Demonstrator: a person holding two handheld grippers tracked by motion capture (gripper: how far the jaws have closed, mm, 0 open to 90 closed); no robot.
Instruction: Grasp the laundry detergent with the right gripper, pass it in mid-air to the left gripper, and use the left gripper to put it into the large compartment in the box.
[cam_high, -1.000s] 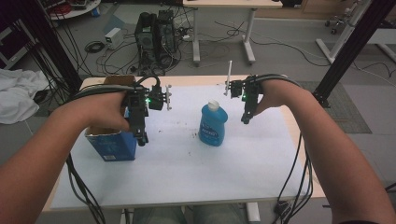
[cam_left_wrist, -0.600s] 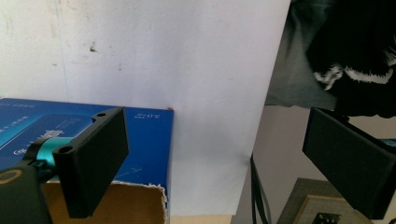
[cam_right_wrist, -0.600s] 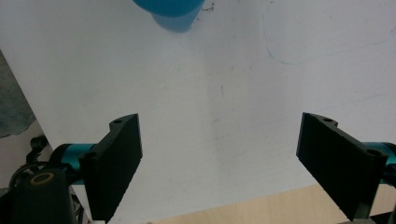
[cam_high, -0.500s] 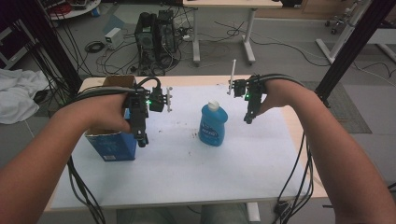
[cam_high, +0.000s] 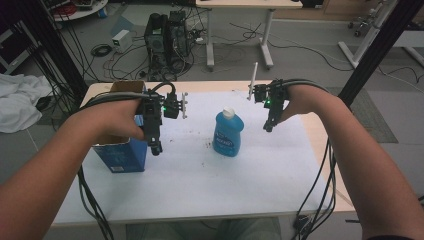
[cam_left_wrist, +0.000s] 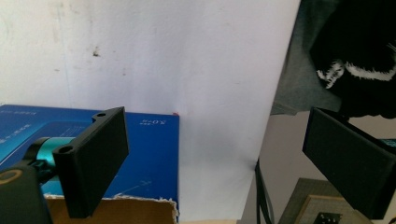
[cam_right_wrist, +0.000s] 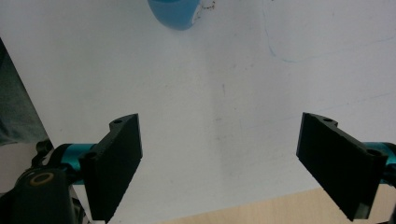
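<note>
Right gripper (cam_high: 268, 127) shifted slightly outward, bottle (cam_high: 227, 134) unmoved (upright)

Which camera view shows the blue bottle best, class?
The high view: the whole blue bottle stands upright with its white cap between the grippers. The right gripper view catches just its base; the left gripper view looks at the blue box.
</note>
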